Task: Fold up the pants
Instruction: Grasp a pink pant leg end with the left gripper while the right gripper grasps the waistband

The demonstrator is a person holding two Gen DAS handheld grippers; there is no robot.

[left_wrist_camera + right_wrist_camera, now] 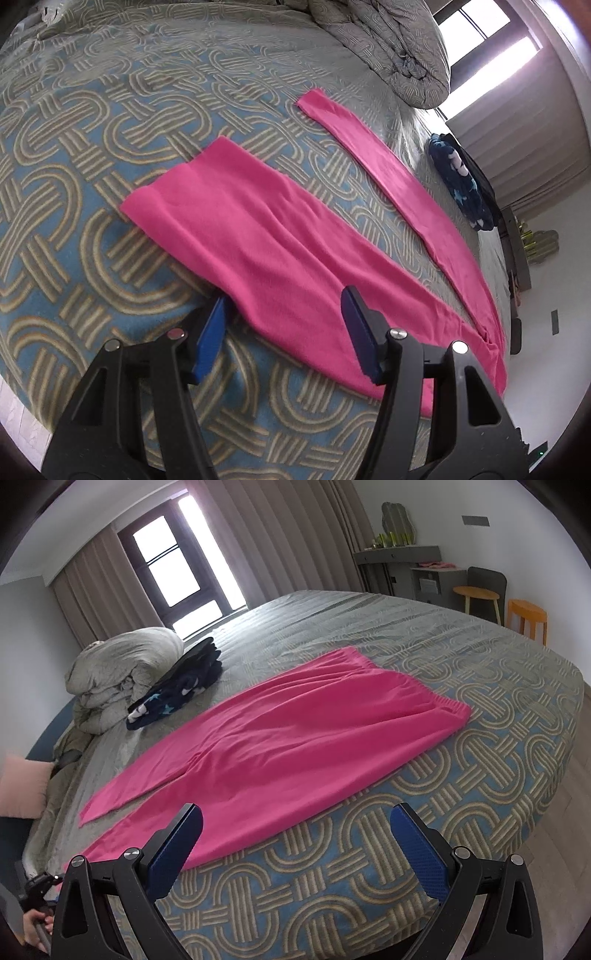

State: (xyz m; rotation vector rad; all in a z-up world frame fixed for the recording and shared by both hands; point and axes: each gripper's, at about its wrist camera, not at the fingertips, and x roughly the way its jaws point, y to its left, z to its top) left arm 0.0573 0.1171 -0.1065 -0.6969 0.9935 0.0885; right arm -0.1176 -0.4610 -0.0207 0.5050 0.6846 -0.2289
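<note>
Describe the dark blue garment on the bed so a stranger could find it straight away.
Start at the bed with the looped-pattern cover, then look toward the window end, where a rolled grey duvet sits. The dark blue garment lies bunched against it, beyond the flat pink pants; it alone is navy with pale printed shapes.

The pants point(280, 746) are bright pink and lie flat, spread out on the patterned bed point(480, 716). The elastic waistband sits at the right of the right wrist view. The two legs fan apart toward the lower left, lightly wrinkled.
</note>
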